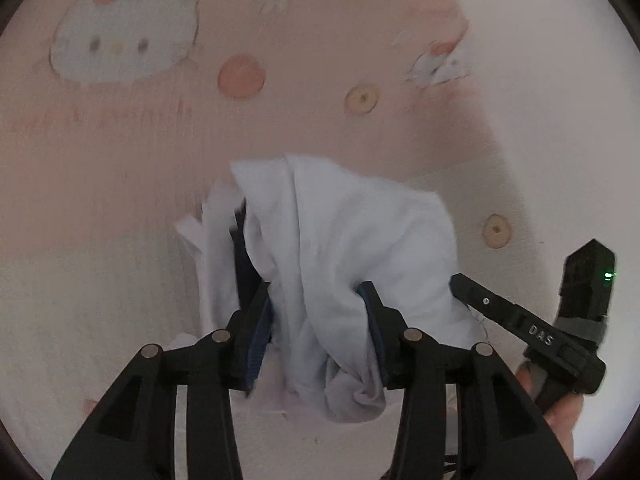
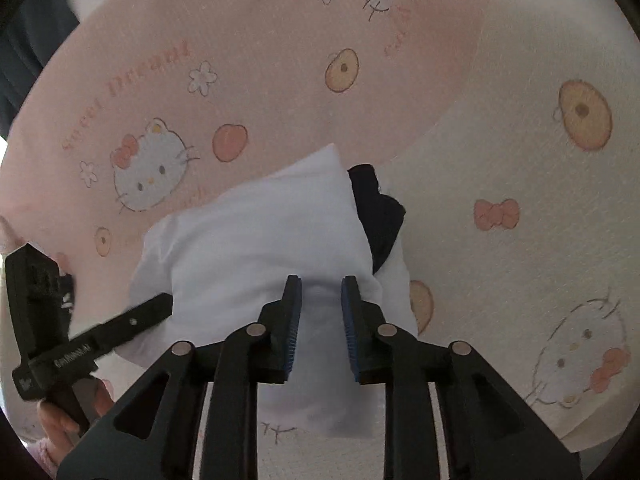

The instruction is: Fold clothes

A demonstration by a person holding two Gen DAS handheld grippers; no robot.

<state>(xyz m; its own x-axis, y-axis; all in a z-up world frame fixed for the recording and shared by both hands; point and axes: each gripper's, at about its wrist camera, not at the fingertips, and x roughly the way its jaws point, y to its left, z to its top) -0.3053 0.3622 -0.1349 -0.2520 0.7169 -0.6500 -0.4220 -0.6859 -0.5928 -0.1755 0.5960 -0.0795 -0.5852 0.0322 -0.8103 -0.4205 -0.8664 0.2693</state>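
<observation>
The left gripper [image 1: 320, 300] pinches a bunched fold of the white garment [image 1: 340, 248] (dark trim shows at one edge) above the pink cartoon-print sheet [image 1: 120, 160]. The right gripper [image 2: 320, 300] hovers over the cloth, fingers [image 2: 292, 312] spread and holding nothing.

soft, even daylight, washed-out pastel tones, left view blurrier, heavy fisheye bending with dark corners.

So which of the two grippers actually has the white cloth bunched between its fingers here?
The left gripper: the white cloth is gathered between its fingers. The right gripper has a clear gap, with cloth only behind it.
</observation>
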